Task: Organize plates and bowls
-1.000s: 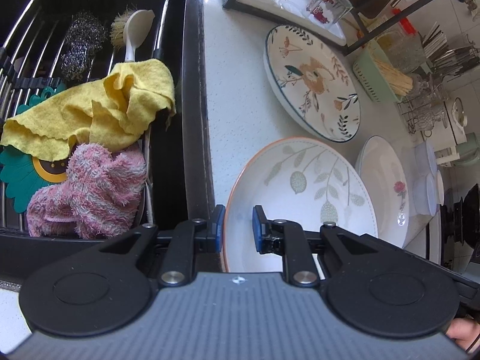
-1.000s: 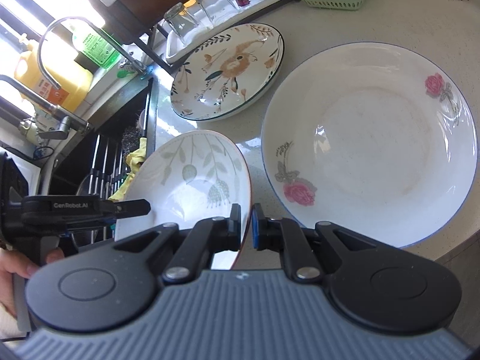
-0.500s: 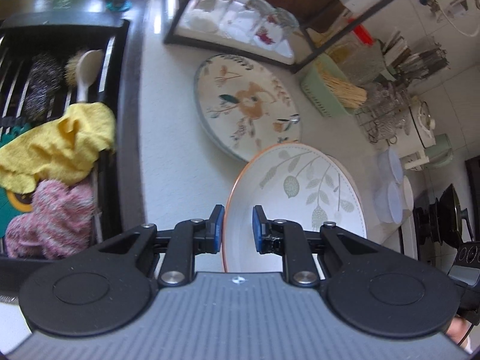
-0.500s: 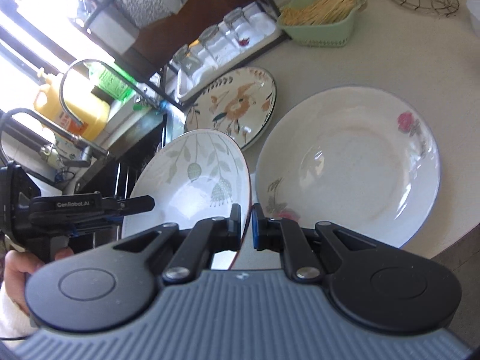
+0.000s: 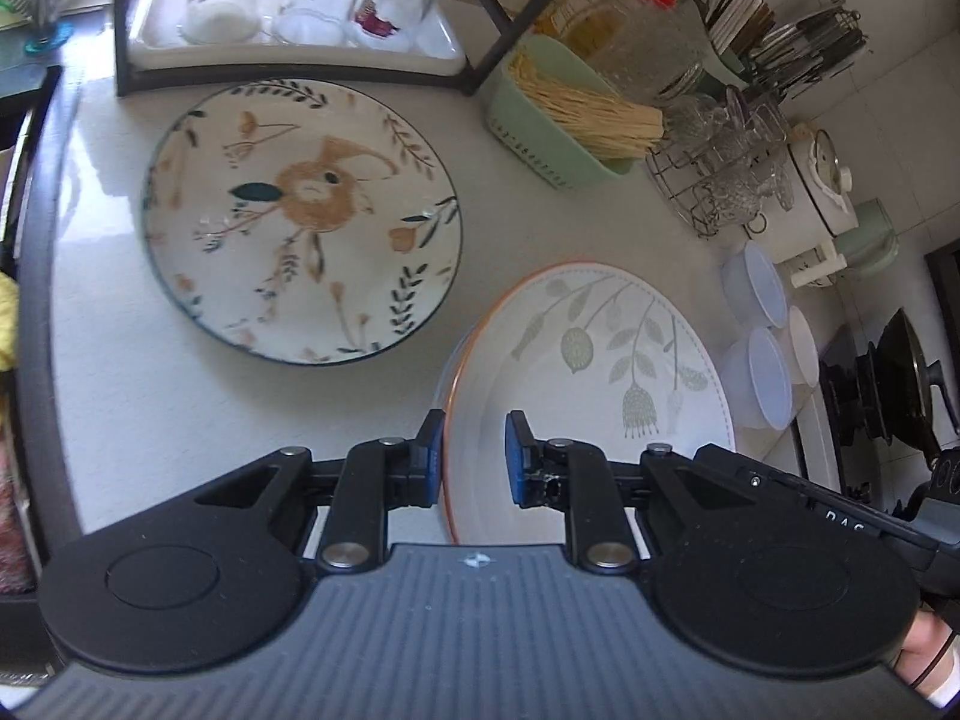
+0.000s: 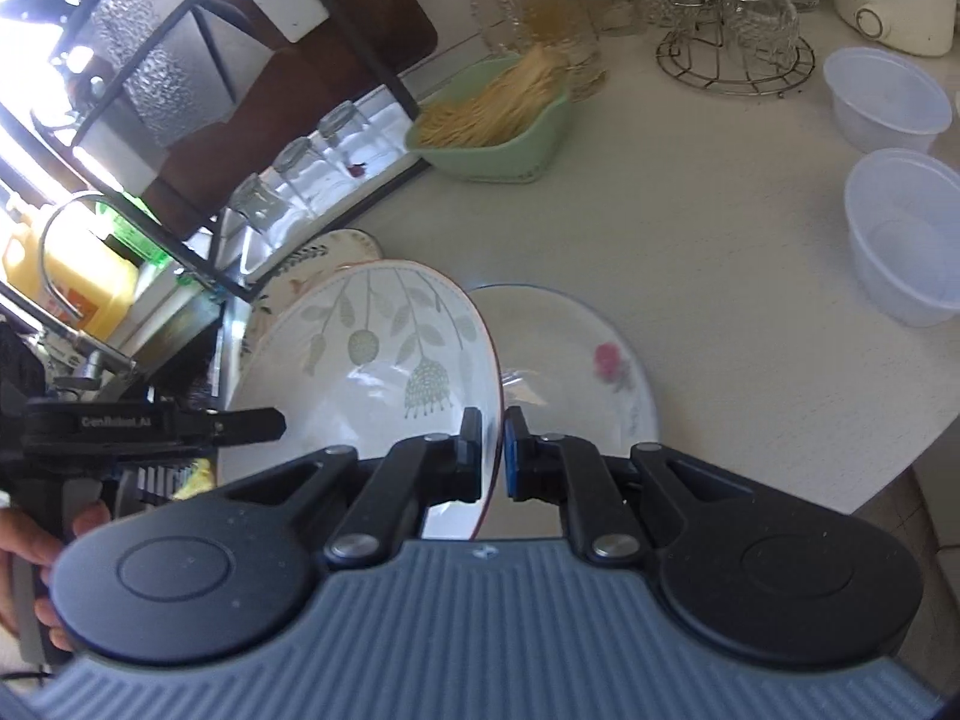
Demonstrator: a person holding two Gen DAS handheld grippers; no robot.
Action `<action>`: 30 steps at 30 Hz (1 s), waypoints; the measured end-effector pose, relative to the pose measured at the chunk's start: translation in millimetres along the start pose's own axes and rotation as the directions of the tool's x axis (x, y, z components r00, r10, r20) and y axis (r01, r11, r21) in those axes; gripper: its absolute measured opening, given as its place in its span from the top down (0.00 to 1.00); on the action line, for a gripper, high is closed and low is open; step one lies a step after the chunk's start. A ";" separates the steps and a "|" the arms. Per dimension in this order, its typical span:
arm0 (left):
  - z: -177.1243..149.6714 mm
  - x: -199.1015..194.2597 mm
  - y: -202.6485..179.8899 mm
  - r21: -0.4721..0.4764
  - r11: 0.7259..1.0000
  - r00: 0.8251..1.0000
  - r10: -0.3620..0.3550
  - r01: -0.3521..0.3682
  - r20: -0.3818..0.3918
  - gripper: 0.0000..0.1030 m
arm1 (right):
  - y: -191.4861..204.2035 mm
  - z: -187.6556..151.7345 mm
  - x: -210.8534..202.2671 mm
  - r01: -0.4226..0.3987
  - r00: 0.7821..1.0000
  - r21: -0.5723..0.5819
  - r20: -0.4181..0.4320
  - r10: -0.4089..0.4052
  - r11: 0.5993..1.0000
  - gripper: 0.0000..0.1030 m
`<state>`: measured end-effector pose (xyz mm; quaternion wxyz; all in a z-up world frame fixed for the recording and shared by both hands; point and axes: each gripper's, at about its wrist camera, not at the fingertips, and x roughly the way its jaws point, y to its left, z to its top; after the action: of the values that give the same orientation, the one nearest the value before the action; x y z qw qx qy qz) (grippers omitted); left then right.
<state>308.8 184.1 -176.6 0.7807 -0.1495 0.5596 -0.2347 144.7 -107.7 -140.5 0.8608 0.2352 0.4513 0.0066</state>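
Note:
Both grippers hold one leaf-patterned bowl (image 5: 600, 372) with an orange rim, lifted off the counter. My left gripper (image 5: 474, 456) is shut on its near left rim. In the right wrist view the same leaf-patterned bowl (image 6: 372, 360) has its right rim pinched by my right gripper (image 6: 492, 456), and the left gripper (image 6: 240, 423) shows at its far side. Under and right of it lies a white rose plate (image 6: 576, 360). A rabbit-and-leaf plate (image 5: 300, 216) lies flat on the counter to the left; in the right wrist view this rabbit plate (image 6: 324, 252) is mostly hidden behind the bowl.
Clear plastic tubs (image 6: 906, 228) stand on the right of the counter (image 6: 690, 210). A green basket of sticks (image 5: 570, 114), a wire rack of glasses (image 5: 720, 180) and a black shelf frame with upturned glasses (image 5: 300, 6) line the back. The sink edge (image 5: 36, 240) is at left.
Both grippers carried the leaf bowl rightward, away from the sink, over the rose plate. The sink cloths have slid out of the left view; the rabbit plate now sits left of the bowl.

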 end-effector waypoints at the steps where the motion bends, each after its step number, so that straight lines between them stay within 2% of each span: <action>1: 0.9 7.6 -3.6 -0.002 1.000 1.000 0.010 -0.011 -0.008 0.79 | -7.6 1.4 3.8 0.001 1.000 0.008 -0.005 -0.001 1.000 0.90; 6: -1.3 31.5 -18.7 0.009 0.998 0.998 0.055 -0.054 -0.023 0.79 | -29.5 1.7 16.4 0.013 0.999 0.019 -0.037 -0.012 1.000 0.90; 11: -7.3 33.9 -32.7 0.022 0.991 0.991 0.134 -0.134 -0.014 0.78 | -36.1 1.0 26.0 -0.010 0.998 0.014 -0.059 0.011 1.000 0.89; 18: -10.6 39.2 -31.0 0.004 0.982 0.982 0.186 -0.186 -0.034 0.78 | -34.7 4.7 36.3 -0.027 0.997 -0.020 -0.072 0.025 0.999 0.89; 30: -21.3 31.1 -26.4 -0.058 0.982 0.983 0.176 -0.179 -0.043 0.72 | -35.3 7.2 45.8 -0.053 0.997 -0.030 -0.063 0.051 0.998 0.88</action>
<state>291.6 145.8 -195.6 0.7827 -0.1188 0.5924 -0.1495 170.3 -131.7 -186.9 0.8494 0.2332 0.4715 0.0436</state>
